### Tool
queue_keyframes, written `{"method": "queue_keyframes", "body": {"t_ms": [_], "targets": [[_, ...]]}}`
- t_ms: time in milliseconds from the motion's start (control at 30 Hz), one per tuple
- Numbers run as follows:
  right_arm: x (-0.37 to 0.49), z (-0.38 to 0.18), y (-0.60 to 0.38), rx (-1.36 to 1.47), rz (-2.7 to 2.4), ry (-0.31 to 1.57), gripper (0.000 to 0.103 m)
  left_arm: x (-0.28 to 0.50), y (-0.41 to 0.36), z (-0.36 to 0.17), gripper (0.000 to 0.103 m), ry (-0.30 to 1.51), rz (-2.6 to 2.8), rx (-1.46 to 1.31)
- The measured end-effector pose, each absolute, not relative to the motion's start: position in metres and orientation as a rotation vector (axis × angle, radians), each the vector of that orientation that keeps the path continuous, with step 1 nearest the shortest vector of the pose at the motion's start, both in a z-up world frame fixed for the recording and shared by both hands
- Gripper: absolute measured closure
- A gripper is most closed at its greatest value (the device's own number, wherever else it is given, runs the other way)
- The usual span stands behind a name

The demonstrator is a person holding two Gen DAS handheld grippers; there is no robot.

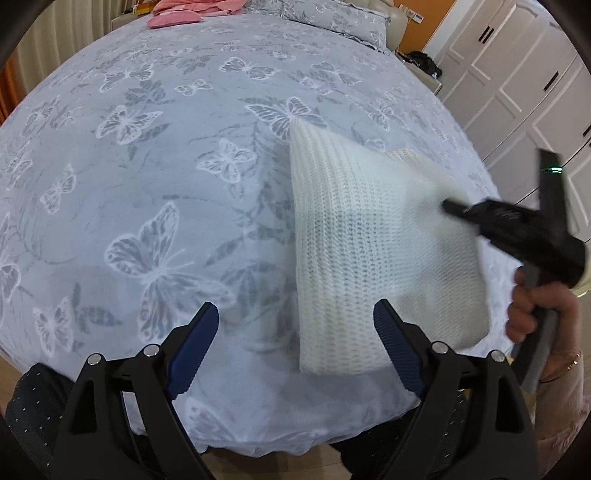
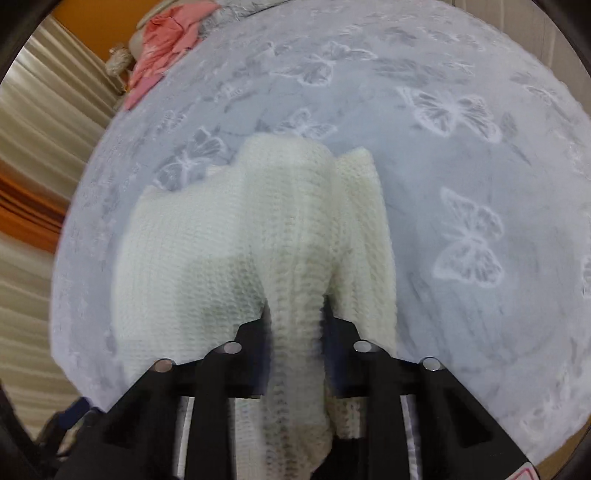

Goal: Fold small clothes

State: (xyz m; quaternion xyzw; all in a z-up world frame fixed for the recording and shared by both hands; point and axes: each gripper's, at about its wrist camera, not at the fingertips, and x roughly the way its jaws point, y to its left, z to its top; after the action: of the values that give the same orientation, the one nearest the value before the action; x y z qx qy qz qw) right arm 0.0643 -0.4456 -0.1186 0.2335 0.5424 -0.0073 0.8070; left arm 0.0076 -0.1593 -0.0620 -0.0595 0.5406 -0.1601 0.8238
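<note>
A small white knit garment (image 1: 369, 236) lies partly folded on the blue-grey butterfly bedspread (image 1: 147, 166), right of centre in the left wrist view. My left gripper (image 1: 295, 317) hovers open over the bed near its front edge; the garment's near corner lies by its right finger, with nothing between the pads. My right gripper (image 2: 295, 314) is shut on a bunched fold of the garment (image 2: 229, 236), which passes back between its fingers. In the left wrist view the right gripper (image 1: 448, 206) reaches in from the right, held by a hand (image 1: 535, 306), and lifts the garment's right part.
Pink clothes (image 1: 192, 11) lie at the far end of the bed, also visible as pink clothes (image 2: 162, 48) in the right wrist view. White wardrobe doors (image 1: 517, 74) stand to the right. A curtain (image 2: 33, 155) hangs to the left. A pillow (image 1: 347, 18) rests at the headboard.
</note>
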Motion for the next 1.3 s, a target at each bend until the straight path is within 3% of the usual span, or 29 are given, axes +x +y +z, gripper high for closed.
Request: {"method": "queue_keyframes", "body": {"t_ms": [100, 167, 233, 333, 433, 533, 567, 600, 667, 700, 833, 900, 1000, 1067, 1200, 1267, 1300], "targets": [[0.058, -0.081, -0.461, 0.472, 0.002, 1.006, 0.084, 0.018, -0.167, -0.069, 0.018, 1.161, -0.384, -0.162], [0.064, -0.101, -0.468, 0.446, -0.028, 1.067, 0.081, 0.028, -0.176, -0.079, 0.018, 1.185, -0.409, -0.191], [0.065, -0.139, -0.474, 0.47, -0.025, 1.159, 0.074, 0.038, -0.183, -0.089, 0.018, 1.217, -0.422, -0.223], [0.047, -0.119, -0.484, 0.563, -0.027, 1.087, 0.063, 0.05, -0.187, -0.104, 0.017, 1.252, -0.441, -0.319], [0.016, -0.103, -0.488, 0.636, -0.022, 1.016, 0.045, 0.064, -0.189, -0.131, 0.017, 1.323, -0.437, -0.438], [0.007, -0.126, -0.474, 0.639, -0.002, 1.099, 0.043, 0.073, -0.19, -0.159, 0.017, 1.377, -0.433, -0.526], [0.008, -0.14, -0.471, 0.623, -0.007, 1.142, 0.041, 0.073, -0.189, -0.16, 0.028, 1.367, -0.432, -0.542], [0.009, -0.156, -0.469, 0.637, 0.004, 1.177, 0.037, 0.074, -0.186, -0.156, 0.045, 1.353, -0.476, -0.578], [0.01, -0.17, -0.472, 0.761, 0.03, 1.176, 0.04, 0.076, -0.178, -0.15, 0.066, 1.375, -0.507, -0.635], [0.009, -0.173, -0.476, 0.848, 0.042, 1.161, 0.053, 0.076, -0.171, -0.143, 0.068, 1.369, -0.525, -0.668], [0.007, -0.142, -0.467, 0.885, 0.089, 1.1, 0.066, 0.066, -0.136, -0.092, 0.071, 1.295, -0.56, -0.662], [0.001, -0.113, -0.452, 0.863, 0.141, 1.053, 0.067, 0.05, -0.105, -0.064, 0.07, 1.264, -0.56, -0.629], [-0.017, -0.085, -0.416, 0.855, 0.225, 1.021, 0.066, 0.019, -0.063, -0.061, 0.065, 1.292, -0.47, -0.548], [-0.028, -0.091, -0.389, 0.844, 0.272, 1.058, 0.063, 0.006, -0.047, -0.081, 0.055, 1.322, -0.35, -0.474], [-0.042, -0.147, -0.34, 0.712, 0.153, 1.271, 0.049, -0.019, -0.032, -0.108, 0.053, 1.342, -0.201, -0.349], [-0.052, -0.151, -0.336, 0.708, 0.058, 1.279, 0.048, -0.025, -0.037, -0.094, 0.054, 1.305, -0.212, -0.328], [-0.058, -0.135, -0.337, 0.714, 0.026, 1.229, 0.052, -0.03, -0.042, -0.086, 0.054, 1.285, -0.227, -0.301]]}}
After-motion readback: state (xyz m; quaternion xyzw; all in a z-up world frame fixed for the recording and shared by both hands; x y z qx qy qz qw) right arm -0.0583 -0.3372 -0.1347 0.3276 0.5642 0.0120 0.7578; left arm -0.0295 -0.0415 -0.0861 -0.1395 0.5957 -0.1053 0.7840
